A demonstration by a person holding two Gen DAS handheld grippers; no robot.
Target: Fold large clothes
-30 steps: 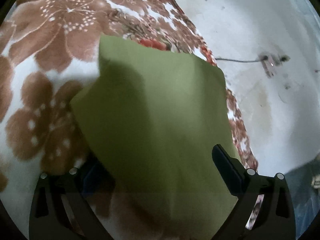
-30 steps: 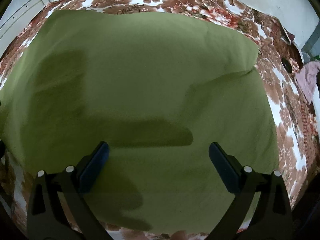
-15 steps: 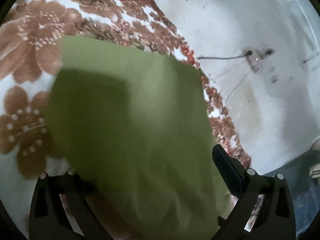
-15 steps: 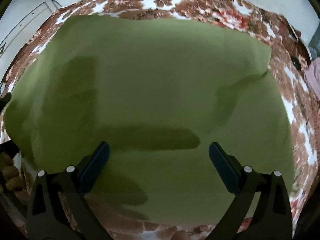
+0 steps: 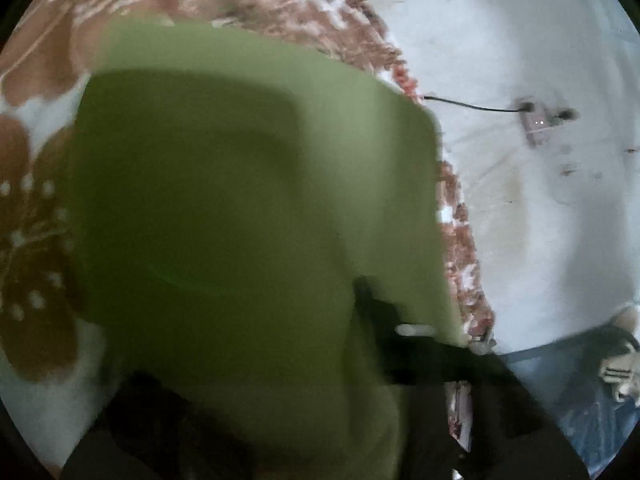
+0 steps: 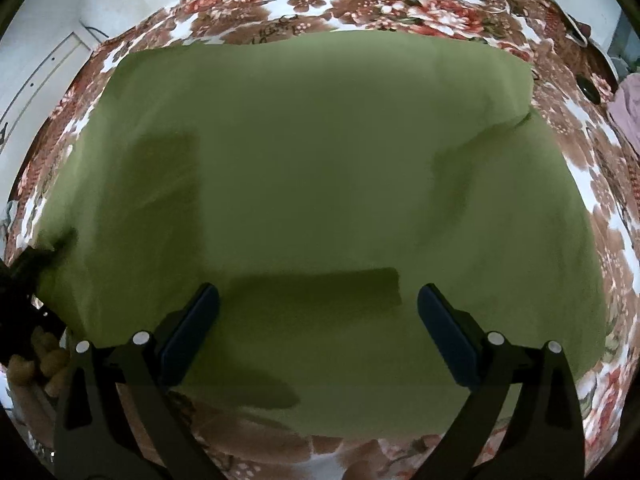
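Note:
A large olive-green cloth (image 6: 320, 184) lies spread on a floral blanket (image 6: 360, 4). My right gripper (image 6: 318, 308) hovers over its near part, jaws wide open, nothing between them. In the blurred left wrist view a corner of the green cloth (image 5: 240, 200) drapes over my left gripper (image 5: 272, 360). Its jaws are closing with the cloth between them. The right finger (image 5: 376, 312) has come in against a fold; the left finger is hidden under the fabric, so whether the pads press on it does not show. A dark shape (image 6: 28, 268) touches the cloth's left corner in the right wrist view.
The blanket's edge (image 5: 460, 220) runs beside a pale wall with a socket and black cable (image 5: 532, 120). A pink garment (image 6: 628, 104) and a small dark round object (image 6: 590, 88) lie at the blanket's far right. Tan lumpy objects (image 6: 40, 356) sit at the lower left.
The left gripper's right finger has swung inward over the cloth and the view has blurred. The right gripper stays open above the cloth, hardly moved.

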